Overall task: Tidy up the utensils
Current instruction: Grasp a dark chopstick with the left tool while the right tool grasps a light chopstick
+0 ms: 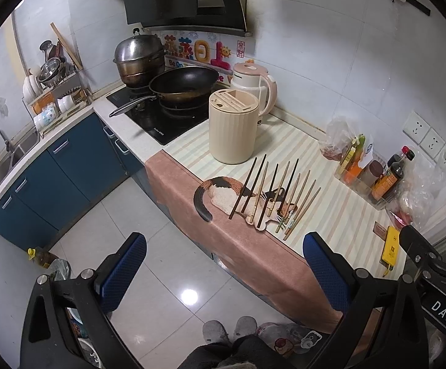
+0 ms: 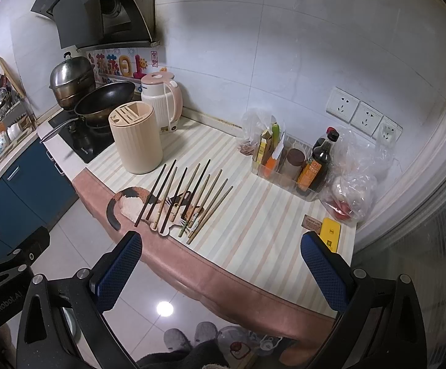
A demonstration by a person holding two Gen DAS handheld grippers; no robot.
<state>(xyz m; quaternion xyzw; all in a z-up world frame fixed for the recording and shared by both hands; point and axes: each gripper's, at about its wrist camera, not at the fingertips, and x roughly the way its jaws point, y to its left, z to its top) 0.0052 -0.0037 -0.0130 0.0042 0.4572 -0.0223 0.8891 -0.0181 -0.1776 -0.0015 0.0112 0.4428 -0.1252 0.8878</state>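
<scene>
The left gripper (image 1: 223, 273) is held spread wide and empty above the floor, short of the front edge of the worktop (image 1: 330, 215), and the right gripper (image 2: 221, 272) is likewise spread and empty, just over that front edge. The chopsticks (image 2: 186, 198) are laid side by side in a loose fan near the front edge, across a cat-shaped mat (image 2: 136, 203), with their near ends close to or slightly over the edge. The beige holder (image 2: 136, 138) stands upright just behind them, towards the stove-side end of the worktop, its slotted top and open compartment facing up. Nothing appears to have been put away yet. The first pick is probably best made on an outermost stick, so that its neighbours are not disturbed. The stick should be taken near one end, across its width, with the fingers lowered on either side. It could then be tipped upright and dropped into the open compartment. Thin round sticks may roll or slip if pinched off-centre.
</scene>
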